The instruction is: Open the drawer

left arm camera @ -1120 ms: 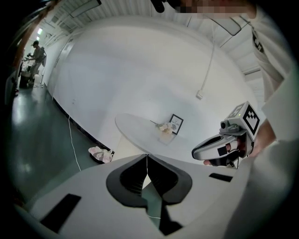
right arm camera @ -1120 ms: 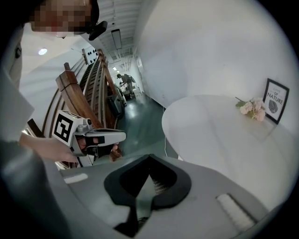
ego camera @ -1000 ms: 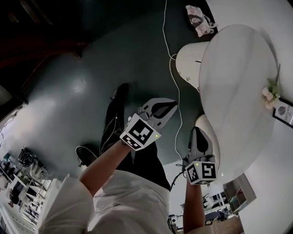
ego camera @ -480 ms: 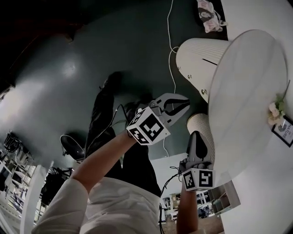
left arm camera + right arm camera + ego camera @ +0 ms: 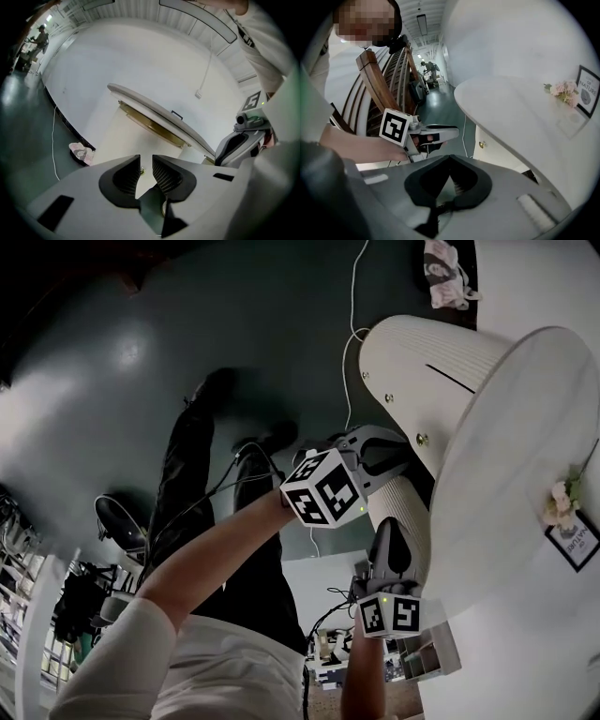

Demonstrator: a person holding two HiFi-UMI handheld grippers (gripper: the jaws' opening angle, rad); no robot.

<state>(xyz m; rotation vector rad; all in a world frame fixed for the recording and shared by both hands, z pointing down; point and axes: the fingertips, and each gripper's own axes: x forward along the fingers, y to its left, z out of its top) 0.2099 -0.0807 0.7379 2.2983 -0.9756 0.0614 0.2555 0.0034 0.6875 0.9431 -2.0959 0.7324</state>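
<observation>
The drawer is in the white ribbed cabinet (image 5: 441, 381) under the round tabletop (image 5: 511, 456), and its front (image 5: 119, 140) bears small brass knobs (image 5: 422, 439). My left gripper (image 5: 398, 451) reaches close to one knob. Its jaws have just been opening and stand a little apart. A knob (image 5: 142, 172) shows through the gap, beyond the pads, with nothing pressed between them. My right gripper (image 5: 386, 526) hangs lower by the cabinet's ribbed base, its fingertips meeting on nothing (image 5: 449, 157). The right gripper view also shows the left gripper (image 5: 452, 132) near a knob (image 5: 481, 145).
A crumpled cloth (image 5: 445, 268) and a white cable (image 5: 352, 334) lie on the dark floor. Flowers (image 5: 561, 502) and a framed sign (image 5: 577, 540) stand on the tabletop. A wooden chair (image 5: 379, 89) is behind me. My legs (image 5: 187, 484) stand left of the cabinet.
Both grippers have sunk toward the cabinet. The left one moved right, up to the drawer front, and its jaws went from shut to slightly apart.
</observation>
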